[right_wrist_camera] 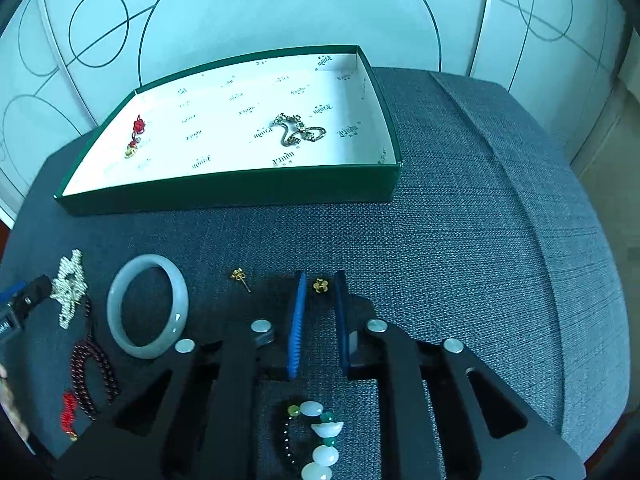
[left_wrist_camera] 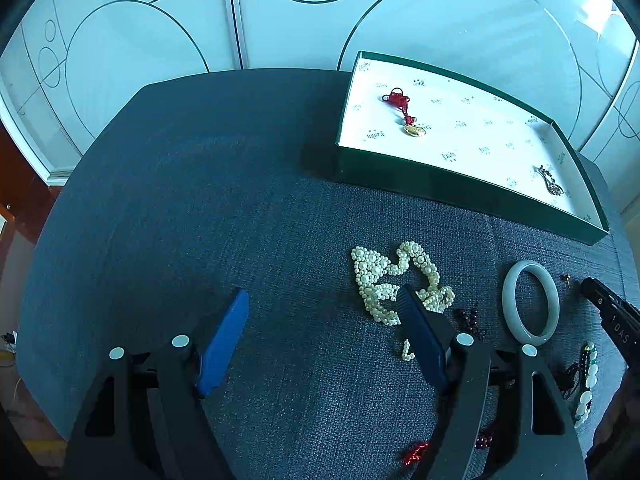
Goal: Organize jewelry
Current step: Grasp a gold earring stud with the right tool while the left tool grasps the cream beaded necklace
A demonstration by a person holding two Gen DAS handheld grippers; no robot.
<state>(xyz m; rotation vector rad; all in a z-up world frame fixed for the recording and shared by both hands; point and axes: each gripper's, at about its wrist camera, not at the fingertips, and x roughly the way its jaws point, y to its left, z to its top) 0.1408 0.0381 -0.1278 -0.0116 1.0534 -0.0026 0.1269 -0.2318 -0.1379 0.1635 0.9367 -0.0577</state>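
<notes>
A green box [left_wrist_camera: 440, 188] [right_wrist_camera: 232, 192] with a white lining holds a red-cord gold charm [left_wrist_camera: 404, 114] [right_wrist_camera: 136, 136] and a metal chain bracelet [right_wrist_camera: 298, 130] [left_wrist_camera: 550, 180]. On the dark cloth lie a pearl necklace [left_wrist_camera: 384, 276] [right_wrist_camera: 72, 284], a pale jade bangle [left_wrist_camera: 530, 302] [right_wrist_camera: 146, 306], dark red beads [right_wrist_camera: 90, 368], a white-and-green bead bracelet [right_wrist_camera: 320, 436] [left_wrist_camera: 586, 392] and two small gold earrings [right_wrist_camera: 240, 276] [right_wrist_camera: 319, 285]. My left gripper [left_wrist_camera: 322, 300] is wide open, its right finger over the pearls. My right gripper [right_wrist_camera: 320, 280] is open narrowly around one gold earring.
The cloth-covered surface [left_wrist_camera: 200, 220] ends at rounded edges on the left and at the back. White wardrobe doors [left_wrist_camera: 240, 12] stand behind it. A red cord piece [right_wrist_camera: 68, 412] lies at the near left of the right wrist view.
</notes>
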